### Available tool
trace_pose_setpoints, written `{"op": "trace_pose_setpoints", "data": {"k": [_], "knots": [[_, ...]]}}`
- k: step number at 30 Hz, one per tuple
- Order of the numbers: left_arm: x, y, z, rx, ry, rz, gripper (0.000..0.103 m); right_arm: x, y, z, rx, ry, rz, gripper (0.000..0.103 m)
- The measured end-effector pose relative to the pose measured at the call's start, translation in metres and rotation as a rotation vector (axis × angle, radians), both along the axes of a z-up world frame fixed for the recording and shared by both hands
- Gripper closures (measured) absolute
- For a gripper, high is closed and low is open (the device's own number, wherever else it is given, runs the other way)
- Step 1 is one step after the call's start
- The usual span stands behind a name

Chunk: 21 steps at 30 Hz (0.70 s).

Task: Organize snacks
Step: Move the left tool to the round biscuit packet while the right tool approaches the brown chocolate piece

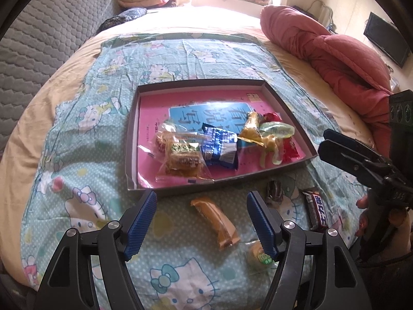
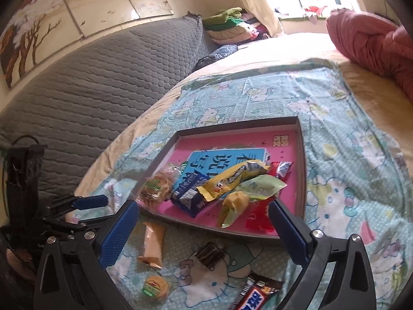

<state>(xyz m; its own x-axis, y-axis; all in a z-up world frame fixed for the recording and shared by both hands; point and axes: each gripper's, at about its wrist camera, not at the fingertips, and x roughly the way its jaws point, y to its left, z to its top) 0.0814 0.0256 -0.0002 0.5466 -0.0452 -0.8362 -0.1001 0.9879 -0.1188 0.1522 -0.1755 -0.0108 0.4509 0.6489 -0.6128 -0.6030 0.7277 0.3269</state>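
Your left tool [image 1: 201, 222] hangs wide apart and empty over the orange wafer packet [image 1: 216, 222], which lies on the cartoon-print sheet [image 1: 77, 134] just outside the shallow box [image 1: 291, 118]. Your right tool [image 2: 204, 232] is spread wide too, holding nothing, with the dark-wrapped candy [image 2: 209, 255] below it on the bed. A chocolate bar [image 2: 254, 295] and a small round snack [image 2: 155, 288] lie loose nearby. Inside the box (pink-lined) sit the blue packet [image 1: 219, 147], yellow wrapper [image 2: 232, 178] and others, bunched together.
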Motion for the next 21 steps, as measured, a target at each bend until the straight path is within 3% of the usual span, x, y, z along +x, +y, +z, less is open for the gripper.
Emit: {"op": "trace_pose_setpoints", "data": {"k": [8,21], "knots": [[-0.009,-0.013,-0.009,-0.023,0.028,-0.029,0.029,-0.009,0.0,0.0,-0.046,-0.019,-0.009,0.002],[-0.036,-0.043,-0.036,-0.077,0.124,-0.136,0.029,-0.017,-0.011,-0.005,-0.072,0.032,-0.019,0.002]]}}
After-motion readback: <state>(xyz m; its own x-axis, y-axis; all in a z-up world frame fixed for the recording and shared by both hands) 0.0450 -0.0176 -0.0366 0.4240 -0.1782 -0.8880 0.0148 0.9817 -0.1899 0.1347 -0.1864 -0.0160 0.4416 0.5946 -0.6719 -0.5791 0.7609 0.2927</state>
